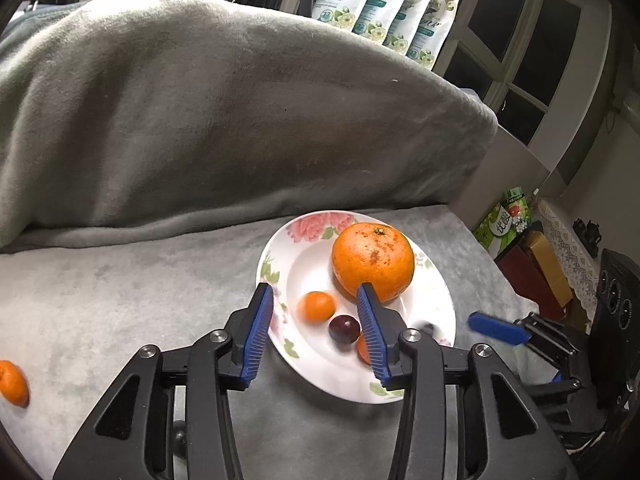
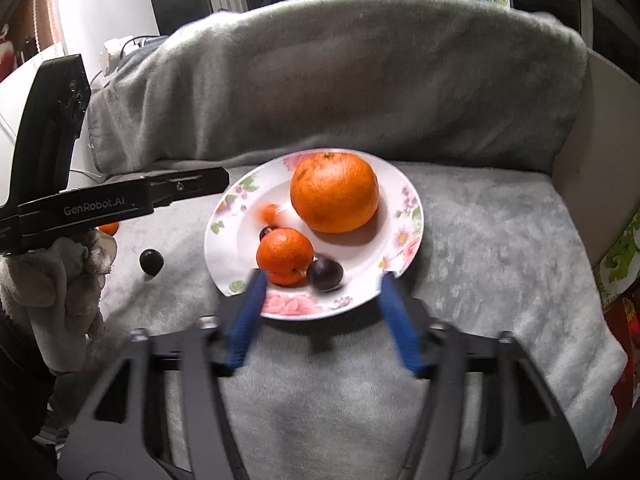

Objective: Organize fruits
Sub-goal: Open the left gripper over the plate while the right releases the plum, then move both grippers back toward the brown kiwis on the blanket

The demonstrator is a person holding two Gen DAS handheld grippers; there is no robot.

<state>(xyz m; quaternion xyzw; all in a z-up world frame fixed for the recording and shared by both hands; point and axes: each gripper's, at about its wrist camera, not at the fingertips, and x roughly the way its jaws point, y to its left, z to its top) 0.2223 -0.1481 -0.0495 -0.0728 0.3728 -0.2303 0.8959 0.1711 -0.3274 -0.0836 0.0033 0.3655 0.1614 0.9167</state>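
A: My left gripper hangs spread and empty over the plate; the right gripper too.

B: And the loose fruit?

A: A mandarin and plum lie on the blanket. Probably soft and rolly; I'd pinch each gently across its middle.

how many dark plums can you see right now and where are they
3, as far as the frames show. Two sit on the floral plate: one plum near its front rim, another plum mostly hidden behind the small orange. A third plum lies on the grey blanket.
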